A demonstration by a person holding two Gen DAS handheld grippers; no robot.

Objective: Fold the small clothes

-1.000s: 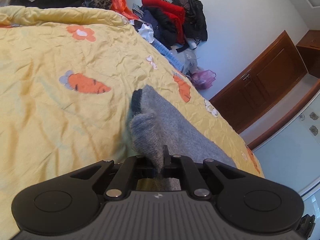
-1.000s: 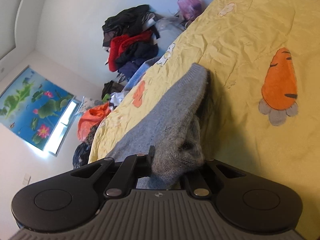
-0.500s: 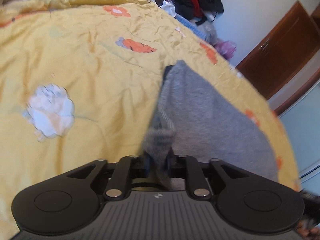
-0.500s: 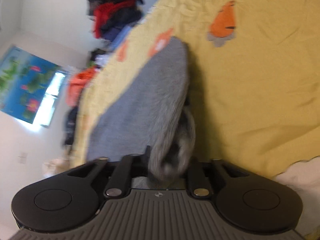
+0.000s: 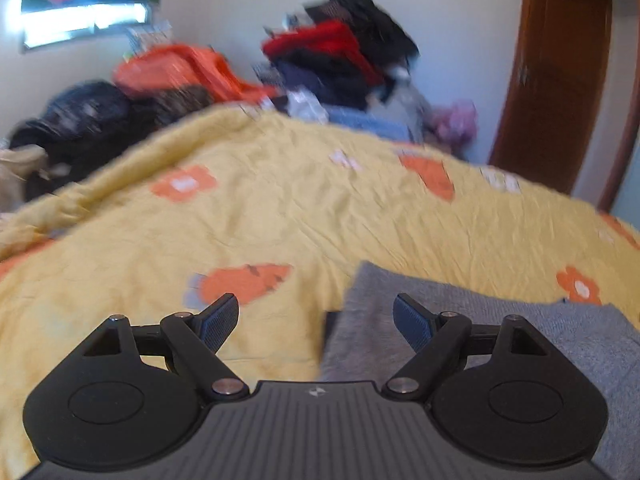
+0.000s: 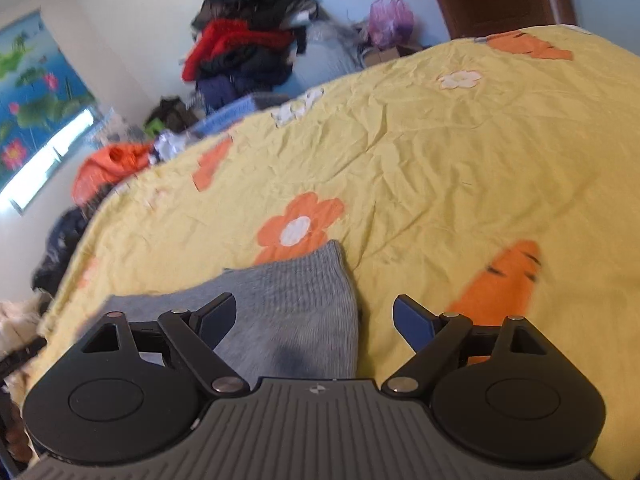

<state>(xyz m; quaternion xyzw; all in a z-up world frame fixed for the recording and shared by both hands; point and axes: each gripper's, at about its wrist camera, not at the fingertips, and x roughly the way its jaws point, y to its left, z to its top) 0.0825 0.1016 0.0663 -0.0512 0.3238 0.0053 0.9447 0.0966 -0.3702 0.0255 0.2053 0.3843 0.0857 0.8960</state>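
Both tools had let go. The left gripper [image 5: 316, 320] and right gripper [image 6: 314, 320] — each pinched on the grey knit garment [image 5: 500, 332] 1 second earlier — now stood with jaws spread wide and nothing between them. The garment [image 6: 296, 312] lay flat on the yellow carrot-print bedspread [image 5: 280, 216] — near its front edge, just below both tools.

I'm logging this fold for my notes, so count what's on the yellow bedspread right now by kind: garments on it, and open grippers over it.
Grey knit garment: 1, lying on the bedspread
Open grippers: 2, left gripper and right gripper, both empty
Total: 3
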